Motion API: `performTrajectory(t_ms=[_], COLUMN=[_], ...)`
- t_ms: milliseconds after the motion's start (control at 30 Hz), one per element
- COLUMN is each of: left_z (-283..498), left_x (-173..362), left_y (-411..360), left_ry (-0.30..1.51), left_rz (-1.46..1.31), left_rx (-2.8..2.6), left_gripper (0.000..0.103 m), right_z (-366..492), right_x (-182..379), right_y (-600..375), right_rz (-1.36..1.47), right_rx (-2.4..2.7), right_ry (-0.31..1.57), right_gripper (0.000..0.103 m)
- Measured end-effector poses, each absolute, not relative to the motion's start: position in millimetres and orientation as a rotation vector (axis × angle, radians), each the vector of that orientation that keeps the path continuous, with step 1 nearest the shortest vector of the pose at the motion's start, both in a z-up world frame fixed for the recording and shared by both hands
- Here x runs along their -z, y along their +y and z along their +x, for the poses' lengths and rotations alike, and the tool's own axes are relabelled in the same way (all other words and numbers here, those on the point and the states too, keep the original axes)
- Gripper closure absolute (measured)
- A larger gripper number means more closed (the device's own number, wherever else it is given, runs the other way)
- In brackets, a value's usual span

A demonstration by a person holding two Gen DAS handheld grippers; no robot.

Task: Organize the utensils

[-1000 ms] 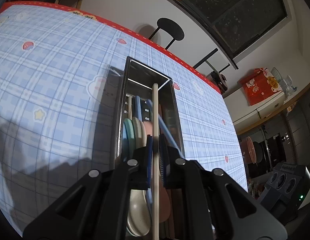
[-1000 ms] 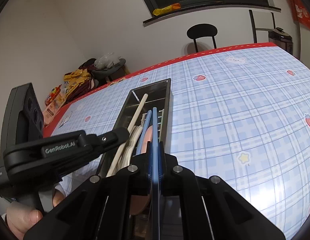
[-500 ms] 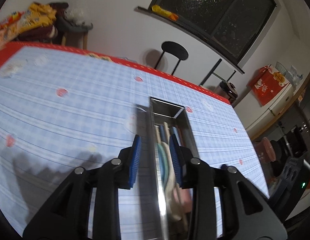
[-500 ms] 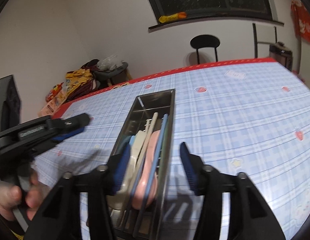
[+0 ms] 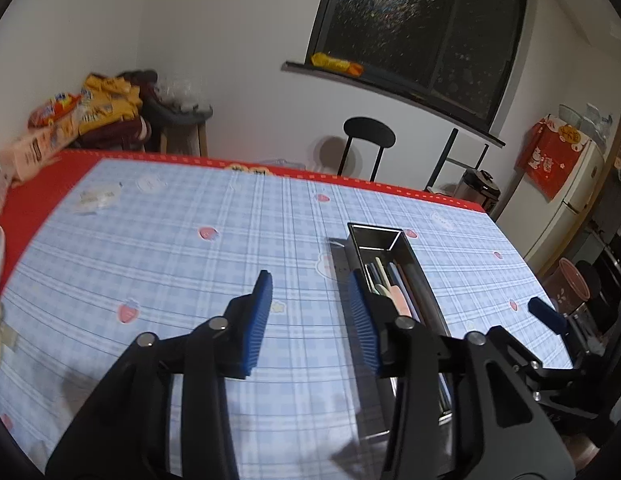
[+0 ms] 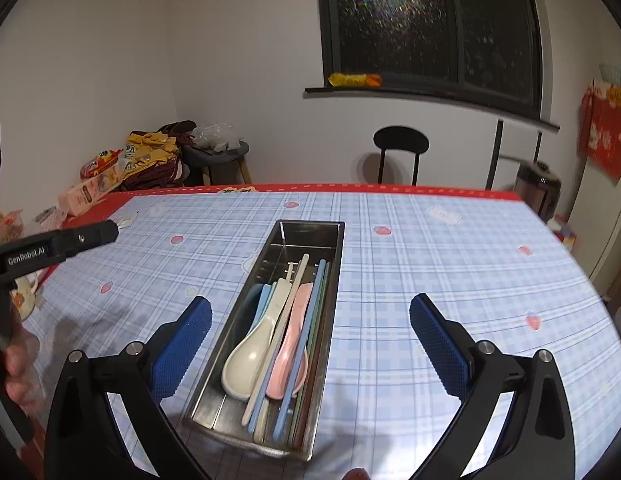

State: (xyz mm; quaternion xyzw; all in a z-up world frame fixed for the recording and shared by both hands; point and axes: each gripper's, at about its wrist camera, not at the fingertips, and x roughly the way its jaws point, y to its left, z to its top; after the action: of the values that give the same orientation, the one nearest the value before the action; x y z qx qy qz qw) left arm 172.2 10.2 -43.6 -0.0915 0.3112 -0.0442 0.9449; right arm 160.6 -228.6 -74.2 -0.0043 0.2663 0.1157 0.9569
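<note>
With its blue-padded jaws just opened wide and holding nothing, the right hand-held gripper point(image 6: 310, 340) hovers above the long stainless-steel tray point(image 6: 334, 280), apparently clear after a drop. Pastel spoons and chopsticks point(image 6: 278, 332) lie lengthwise inside. Left hand-held gripper point(image 5: 310, 320), jaws likewise opening and empty, hangs beside it over the blue-checked bench point(image 5: 170, 260).

Open tablecloth point(image 6: 430, 264) all round the tray point(image 6: 334, 280); only clutter point(image 5: 50, 136) crowds the far left edge.
</note>
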Motion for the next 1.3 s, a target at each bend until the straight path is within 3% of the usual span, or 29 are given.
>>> performTrajectory(t_ms=[167,233,300,367,833,1300], left_z=[140,125,110,92,8,-20], left_x=[22,12,1,-10,-51,-61], left_y=[10,10,9,7,8,-1], left_ry=[0.568,0.536,0.498,0.455,0.317,0.277], left_rz=[-0.13,-0.102,-0.081,-0.047,0.047,0.063], left_rx=[0.101,0.106,0.115,0.12,0.126,0.144], left_gripper=[0.049,0.037,0.016,0.007,0.006,0.006], right_z=[129,114,103,87,19,-7], right_x=[50,39,31,21,-18,-29], right_y=[-230,-233,-235,-237,-248,-252], right_rz=[-0.029,-0.035,-0.037,-0.044,-0.05,-0.054], right_rx=[-0.213,-0.195,-0.181,-0.163,-0.095,-0.054], right_ry=[0.488,0.46,0.445,0.421,0.316,0.284], right_gripper=[0.006,0.006,0.006,0.006,0.006,0.006])
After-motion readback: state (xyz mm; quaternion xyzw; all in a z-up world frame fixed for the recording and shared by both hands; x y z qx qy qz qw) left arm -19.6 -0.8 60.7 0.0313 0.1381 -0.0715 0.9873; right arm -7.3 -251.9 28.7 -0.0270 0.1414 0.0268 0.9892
